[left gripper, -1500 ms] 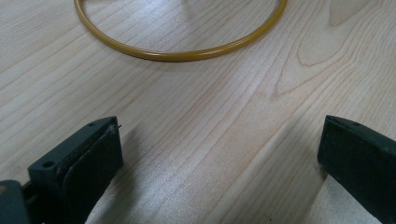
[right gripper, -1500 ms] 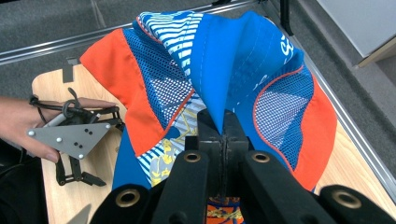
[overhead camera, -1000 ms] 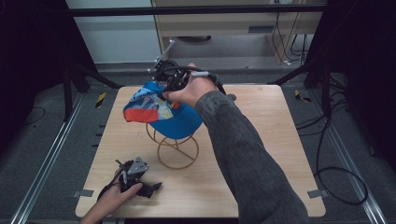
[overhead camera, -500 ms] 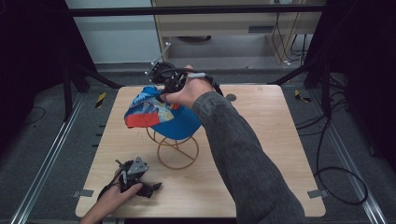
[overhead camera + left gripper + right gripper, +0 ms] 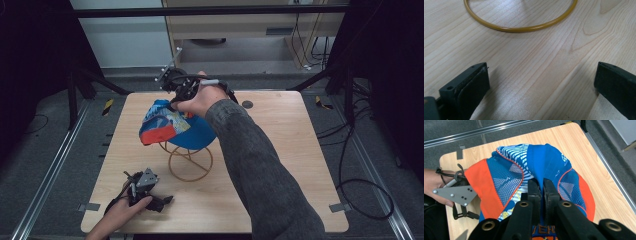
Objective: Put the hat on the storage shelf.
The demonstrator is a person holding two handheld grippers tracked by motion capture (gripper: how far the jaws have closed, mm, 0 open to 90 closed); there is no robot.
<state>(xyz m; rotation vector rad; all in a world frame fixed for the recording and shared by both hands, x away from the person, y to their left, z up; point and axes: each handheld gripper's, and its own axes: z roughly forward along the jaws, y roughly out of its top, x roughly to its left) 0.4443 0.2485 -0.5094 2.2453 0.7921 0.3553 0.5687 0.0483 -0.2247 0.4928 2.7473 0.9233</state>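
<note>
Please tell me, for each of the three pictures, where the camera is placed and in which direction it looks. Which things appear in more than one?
High view: above the near table edge, looking forward and down on the cap, wire stand, both forearms, left gripper and right gripper.
Left gripper view: low over the table, looking along its wide-apart jaws at the stand's ring.
Right gripper view: over the cap, looking down past jaws pinching a fold; left hand beyond.
Shared: cap, stand, table.

Lab test bay, wooden table (image 5: 280,150), floor rails (image 5: 47,167), trailing cables (image 5: 357,182)
</note>
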